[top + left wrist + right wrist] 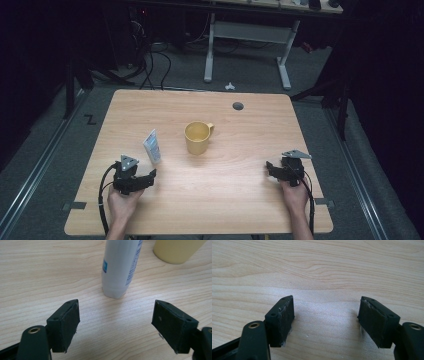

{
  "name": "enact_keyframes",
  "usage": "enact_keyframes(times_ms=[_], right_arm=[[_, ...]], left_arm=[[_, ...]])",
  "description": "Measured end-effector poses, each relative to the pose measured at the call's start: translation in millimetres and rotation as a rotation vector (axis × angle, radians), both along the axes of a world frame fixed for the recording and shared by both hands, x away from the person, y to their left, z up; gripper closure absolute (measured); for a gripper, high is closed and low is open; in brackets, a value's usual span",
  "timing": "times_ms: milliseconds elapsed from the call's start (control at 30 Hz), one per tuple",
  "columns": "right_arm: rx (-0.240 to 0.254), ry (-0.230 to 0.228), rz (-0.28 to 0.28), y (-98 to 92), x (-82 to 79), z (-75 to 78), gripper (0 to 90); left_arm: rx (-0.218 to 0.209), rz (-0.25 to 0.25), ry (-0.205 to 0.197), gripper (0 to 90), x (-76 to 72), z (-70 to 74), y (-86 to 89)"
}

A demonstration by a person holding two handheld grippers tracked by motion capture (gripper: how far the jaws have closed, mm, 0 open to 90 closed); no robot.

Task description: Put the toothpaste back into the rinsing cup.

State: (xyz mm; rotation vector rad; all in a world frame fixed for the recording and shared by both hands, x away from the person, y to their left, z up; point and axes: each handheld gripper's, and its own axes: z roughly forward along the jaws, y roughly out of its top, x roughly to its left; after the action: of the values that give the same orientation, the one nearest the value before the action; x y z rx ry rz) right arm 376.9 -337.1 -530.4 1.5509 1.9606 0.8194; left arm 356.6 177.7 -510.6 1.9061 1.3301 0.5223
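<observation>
A white tube with blue print (152, 146) stands on its cap on the wooden table (200, 210), left of a yellow mug (197, 137). My left gripper (150, 176) rests near the front left, just short of the tube, open and empty. In the left gripper view the tube (121, 267) rises just beyond the gap between the jaws, with the mug (177, 250) at the upper right. My right gripper (270, 167) lies at the front right, pointing left, open with bare wood between its jaws (325, 317).
A round grey cable hole (238, 106) sits near the table's far edge. Behind the table stand the white legs of another desk (247, 45) and loose cables on the floor. Cables trail from both grippers over the front edge.
</observation>
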Motion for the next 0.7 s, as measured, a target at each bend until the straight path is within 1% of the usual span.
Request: enact_keyframes(times_ms=[67, 100, 133, 233, 300, 367, 467, 600, 700], right_arm=[[0.000, 0.000, 0.000, 0.0, 0.0, 0.0, 29.1], [0.000, 0.000, 0.000, 0.0, 0.0, 0.0, 29.1], [0.000, 0.000, 0.000, 0.0, 0.0, 0.0, 29.1], [0.000, 0.000, 0.000, 0.0, 0.0, 0.0, 29.1], [0.000, 0.000, 0.000, 0.0, 0.0, 0.0, 29.1], [0.000, 0.000, 0.000, 0.0, 0.0, 0.0, 29.1], [0.001, 0.000, 0.000, 0.0, -0.1, 0.0, 29.1], [0.000, 0.001, 0.000, 0.0, -0.1, 0.1, 29.1], [0.001, 0.000, 0.000, 0.0, -0.1, 0.0, 29.1]], left_arm=[[-0.009, -0.004, -0.005, 23.3, 1.2, 2.0, -1.2], [-0.014, -0.008, -0.016, 24.1, 1.9, 4.2, -2.3], [-0.014, -0.008, -0.016, 24.9, 1.9, 4.2, -2.3], [-0.023, -0.013, -0.034, 26.8, 3.0, 7.4, -4.9], [-0.021, -0.016, -0.034, 27.2, 3.9, 7.8, -5.6], [-0.004, -0.023, -0.037, 27.7, 6.7, 9.8, -7.2], [-0.005, -0.023, -0.047, 29.0, 9.5, 13.0, -8.7], [-0.003, -0.022, -0.049, 30.3, 11.9, 15.0, -10.2], [-0.001, -0.019, -0.046, 32.4, 17.1, 17.2, -11.6]])
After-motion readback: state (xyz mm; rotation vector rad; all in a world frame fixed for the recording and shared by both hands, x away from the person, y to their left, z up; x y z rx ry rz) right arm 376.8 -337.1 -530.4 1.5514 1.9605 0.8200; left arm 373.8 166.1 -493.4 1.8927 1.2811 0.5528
